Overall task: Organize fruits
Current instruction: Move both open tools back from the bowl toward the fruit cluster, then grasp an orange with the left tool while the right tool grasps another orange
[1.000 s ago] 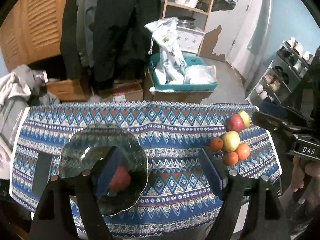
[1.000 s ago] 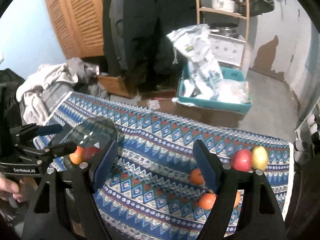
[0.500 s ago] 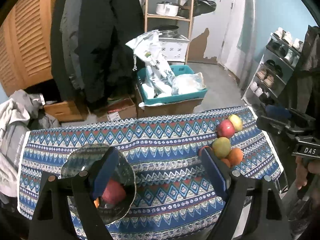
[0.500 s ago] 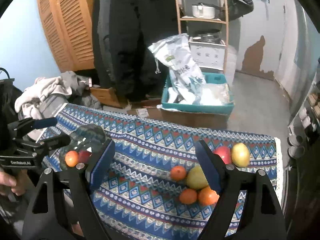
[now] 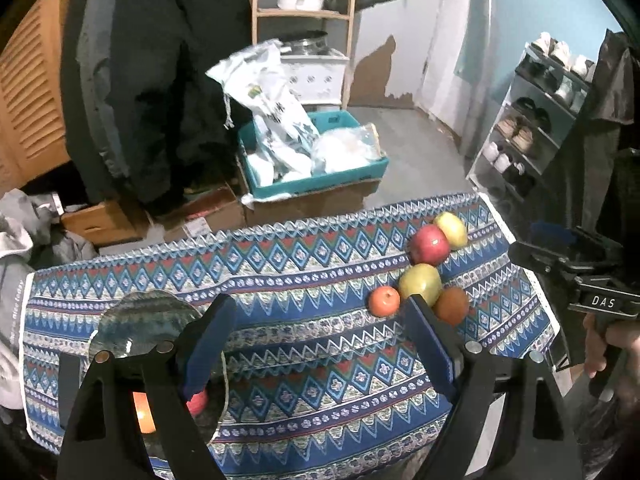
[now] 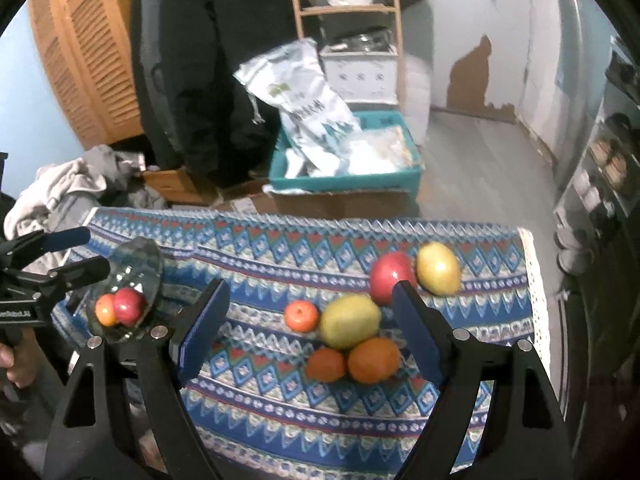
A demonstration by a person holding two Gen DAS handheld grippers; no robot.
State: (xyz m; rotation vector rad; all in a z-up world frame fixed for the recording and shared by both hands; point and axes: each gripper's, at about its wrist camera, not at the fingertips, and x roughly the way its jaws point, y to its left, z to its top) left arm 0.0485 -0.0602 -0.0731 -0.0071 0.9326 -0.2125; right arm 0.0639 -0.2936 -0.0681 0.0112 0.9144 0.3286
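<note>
A clear glass plate at the left end of the patterned tablecloth holds a red apple and a small orange. At the right end lies a cluster: red apple, yellow apple, green apple, small orange and two larger oranges. My right gripper hangs above this cluster, its jaws opening with nothing between them. My left gripper hovers open and empty right of the plate, whose fruit shows behind its left finger.
Beyond the table's far edge stand a teal crate of plastic bags on cardboard boxes, hanging dark coats and a wooden shelf. A shoe rack stands right, a heap of clothes left. A hand holds each gripper's handle at the table's ends.
Both cameras have drawn back and swung right. The fruit cluster has come out from behind the right gripper's finger into the gap. The right jaws have spread wider. The plate has slid toward the left view's corner.
</note>
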